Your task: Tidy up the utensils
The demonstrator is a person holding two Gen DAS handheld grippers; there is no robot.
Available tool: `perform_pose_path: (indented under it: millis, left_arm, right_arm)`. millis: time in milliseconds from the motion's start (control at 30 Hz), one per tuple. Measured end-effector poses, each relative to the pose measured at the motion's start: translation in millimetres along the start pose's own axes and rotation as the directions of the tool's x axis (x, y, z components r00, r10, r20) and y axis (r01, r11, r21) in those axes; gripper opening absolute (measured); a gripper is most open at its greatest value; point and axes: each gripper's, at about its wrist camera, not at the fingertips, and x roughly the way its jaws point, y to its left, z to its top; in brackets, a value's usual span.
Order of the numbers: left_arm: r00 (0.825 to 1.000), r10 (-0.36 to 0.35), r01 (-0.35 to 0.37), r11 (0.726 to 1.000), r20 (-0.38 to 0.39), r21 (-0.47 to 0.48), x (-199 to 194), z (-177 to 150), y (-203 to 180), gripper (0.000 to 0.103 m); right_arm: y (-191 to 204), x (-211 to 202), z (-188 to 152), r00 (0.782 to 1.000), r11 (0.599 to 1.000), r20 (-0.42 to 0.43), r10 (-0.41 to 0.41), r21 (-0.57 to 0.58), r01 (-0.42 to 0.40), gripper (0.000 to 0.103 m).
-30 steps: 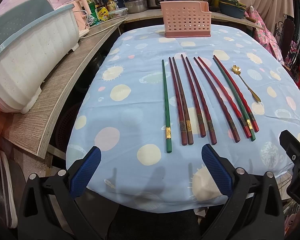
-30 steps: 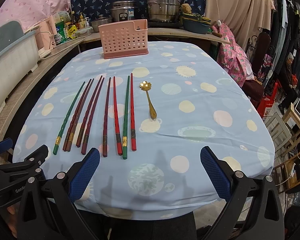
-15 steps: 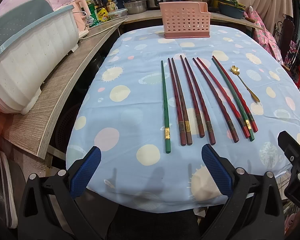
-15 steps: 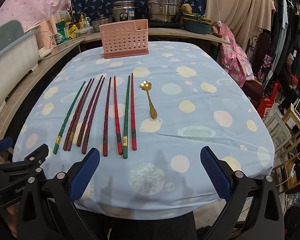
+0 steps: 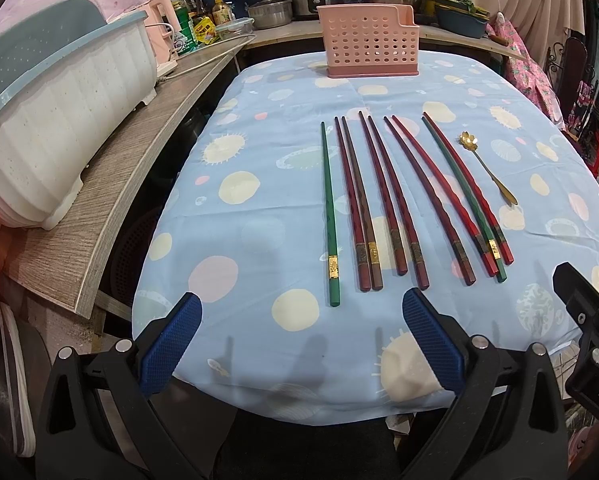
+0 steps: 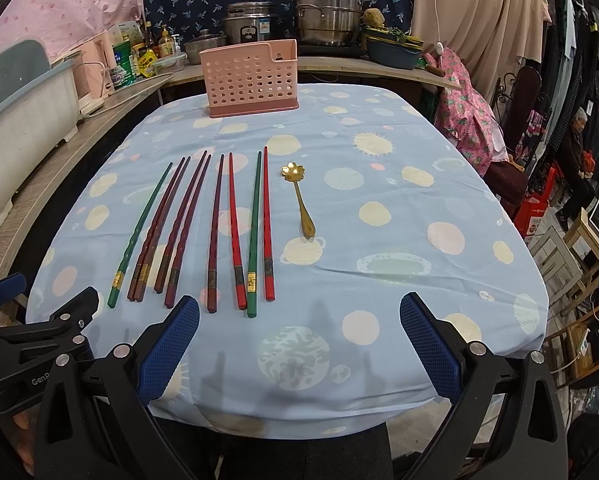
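Both grippers are hanging just off the near edge of the table, and both are spread wide with nothing between the blue pads. The left gripper sits toward the near left corner, lined up roughly with the outer green chopstick. The right gripper is beside it, more toward the middle of the near edge, and you can spot the left one poking in at the bottom left of its view. The chopsticks are laid flat in a row on the left half of the tablecloth, running from near edge toward far edge, thick ends closest to the grippers. From the left it goes one green, a bunch of dark red and brownish ones in loose pairs, then a brighter red, another green and a red one touching or nearly touching it. Just to the right of the row is a small gold spoon with a flower-shaped bowl, handle pointing to the near edge, apart from the sticks. The pink holder with all the holes stands upright at the far edge, well apart from everything else; I can't see what is inside it. A white dish rack sits on the wooden counter along the left side.
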Motion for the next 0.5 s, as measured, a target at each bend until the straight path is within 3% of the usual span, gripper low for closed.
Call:
perform_pose_path:
  millis: [500]
  left_arm:
    - [1.0, -0.001, 0.001, 1.0, -0.004, -0.002, -0.5, 0.9, -1.6, 0.096]
  right_arm:
    - [0.8, -0.6, -0.1, 1.0, 1.0, 0.0, -0.001, 0.0, 0.001, 0.096]
